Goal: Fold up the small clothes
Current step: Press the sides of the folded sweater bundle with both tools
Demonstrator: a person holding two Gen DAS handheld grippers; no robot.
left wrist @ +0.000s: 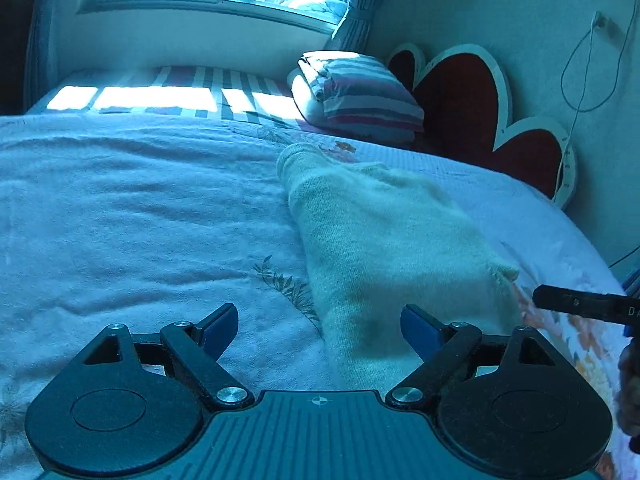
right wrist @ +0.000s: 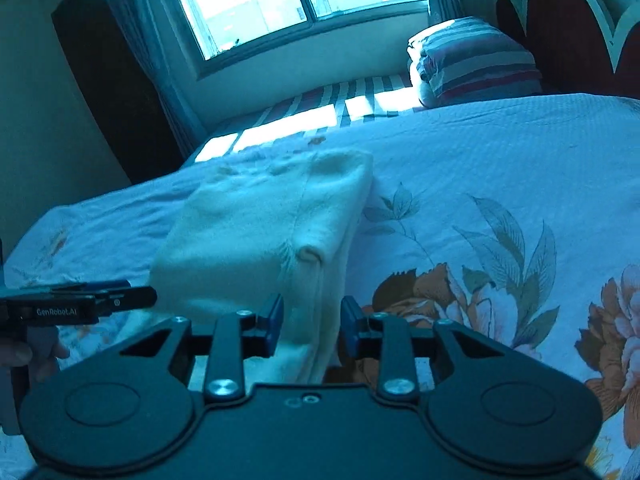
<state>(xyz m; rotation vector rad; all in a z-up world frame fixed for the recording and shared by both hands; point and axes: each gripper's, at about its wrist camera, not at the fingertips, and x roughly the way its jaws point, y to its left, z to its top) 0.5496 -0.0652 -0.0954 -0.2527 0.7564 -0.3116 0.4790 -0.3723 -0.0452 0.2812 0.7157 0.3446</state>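
The cream knit garment lies folded on the bed, below the striped pillow. It looks soft, light and floppy; its near corners seem best to take. The left tool stands wide and empty. The right tool is narrower, its pads not pressing the garment's edge between them.

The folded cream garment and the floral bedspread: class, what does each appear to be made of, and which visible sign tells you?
Folded cream garment: probably knitted yarn, wool or acrylic; fine ribbed rows and a soft, matte, slightly fuzzy surface show.
Floral bedspread: probably woven cotton or a blend; matte, finely textured weave with printed flowers and leaves, and soft wrinkles.
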